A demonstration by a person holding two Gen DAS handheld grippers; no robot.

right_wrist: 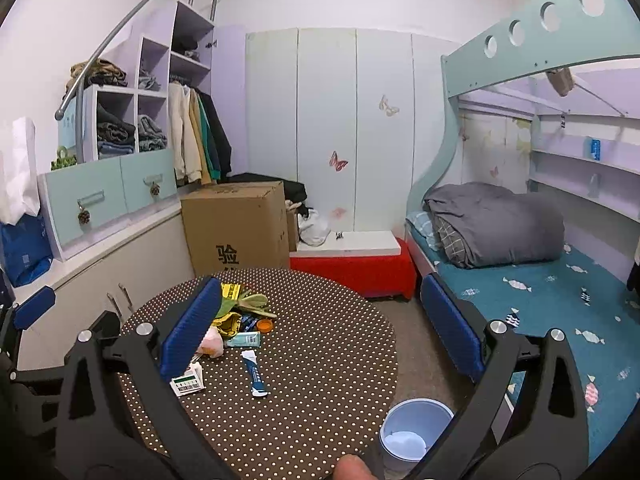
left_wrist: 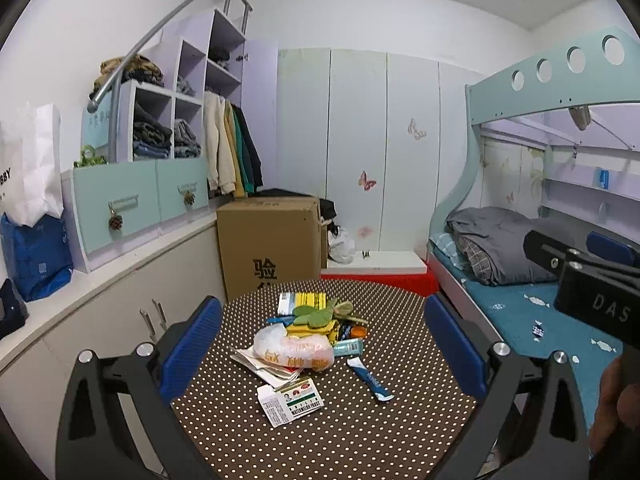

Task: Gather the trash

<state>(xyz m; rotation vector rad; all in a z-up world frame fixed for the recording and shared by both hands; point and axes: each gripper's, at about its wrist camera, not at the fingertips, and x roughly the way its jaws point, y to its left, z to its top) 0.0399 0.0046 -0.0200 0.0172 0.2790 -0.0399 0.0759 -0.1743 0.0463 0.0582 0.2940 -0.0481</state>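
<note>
Ahead of me on the right stands the mint-green bunk bed (right_wrist: 520,36), its lower bunk covered by a teal sheet with a rolled grey quilt (right_wrist: 496,224) at the far end. A brown cardboard box (left_wrist: 268,240) sits on the floor behind the table, next to the white cabinets.

I hold both grippers over the round table with a brown, white-dotted cloth (left_wrist: 352,420). My left gripper (left_wrist: 324,344) has its blue-padded fingers spread wide apart with nothing between them, and it frames the pile of trash in the middle of the table. My right gripper (right_wrist: 320,328) is likewise spread wide and empty, held further to the right, so its left finger hides part of the pile.

On the floor beside the table's right edge is a small pale-blue plastic bin (right_wrist: 412,428), with something white at the bottom.

The trash lies bunched together: a crumpled clear plastic bag with orange print (left_wrist: 296,350) on top of folded white papers, a yellow-and-white flat carton (left_wrist: 304,300) behind it, a white medicine box with a green label (left_wrist: 290,400) nearest me, and a blue-and-white tube-shaped sachet (left_wrist: 372,380) lying apart to the right. A small orange cap (right_wrist: 265,325) rests at the pile's right edge.
</note>
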